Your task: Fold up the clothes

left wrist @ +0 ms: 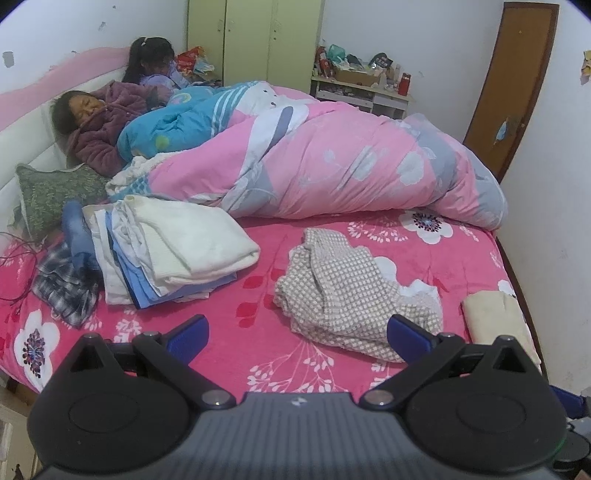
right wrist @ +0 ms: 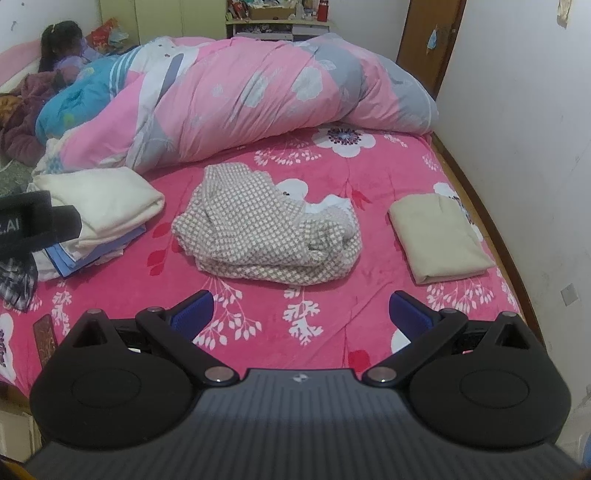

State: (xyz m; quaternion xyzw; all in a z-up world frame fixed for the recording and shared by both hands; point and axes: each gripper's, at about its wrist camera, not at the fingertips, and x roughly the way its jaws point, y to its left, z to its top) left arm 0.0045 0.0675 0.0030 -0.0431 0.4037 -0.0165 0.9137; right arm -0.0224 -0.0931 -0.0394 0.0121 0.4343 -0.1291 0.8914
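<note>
With a folded beige cloth [right wrist: 439,236] at three o'clock, the crumpled brown-and-white checked garment [right wrist: 266,236] awaits folding; both the left gripper [left wrist: 297,334] and right gripper [right wrist: 301,312] hang released, empty.

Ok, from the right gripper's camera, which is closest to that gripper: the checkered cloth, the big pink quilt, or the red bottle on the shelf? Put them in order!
From the right gripper:
1. Checkered cloth, crumpled mid-bed, straight ahead.
2. Pink quilt, heaped across the bed behind the cloth.
3. Red bottle, on the shelf at the far wall, beyond the bed.

Left gripper [left wrist: 297,330] fingers spread wide, empty; right gripper [right wrist: 301,306] likewise, both hovering
</note>
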